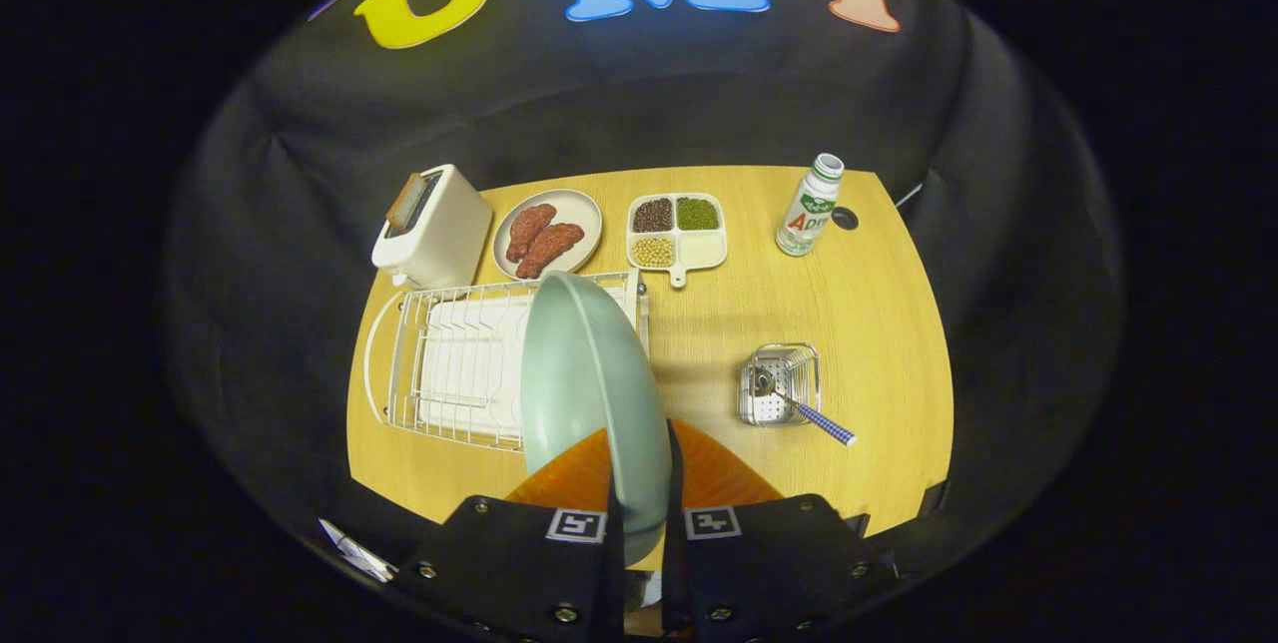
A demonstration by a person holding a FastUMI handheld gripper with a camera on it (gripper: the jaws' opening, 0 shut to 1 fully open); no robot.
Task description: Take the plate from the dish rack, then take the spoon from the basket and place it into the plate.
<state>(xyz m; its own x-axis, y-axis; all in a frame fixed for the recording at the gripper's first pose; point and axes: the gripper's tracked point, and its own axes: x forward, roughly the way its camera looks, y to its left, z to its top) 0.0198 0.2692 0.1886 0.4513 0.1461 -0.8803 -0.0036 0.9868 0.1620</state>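
Plate (589,373) held on edge above the dish rack (449,363).
The gripper (644,503) has both fingers clamped on its rim; the spoon (804,411) lies in the basket (781,383).

I see the bench (799,323) lit bright and even from above, while the cloth wall around it falls off into near dark. Short soft shadows sit beside the bottle (809,206) and the basket (781,383), and a pale sheen runs down the plate (589,393), which the tool (644,523) pinches by its rim with both fingers. The fisheye bows the bench's edges hard; the middle is sharp, the tool's body close to my lens is dim and soft.
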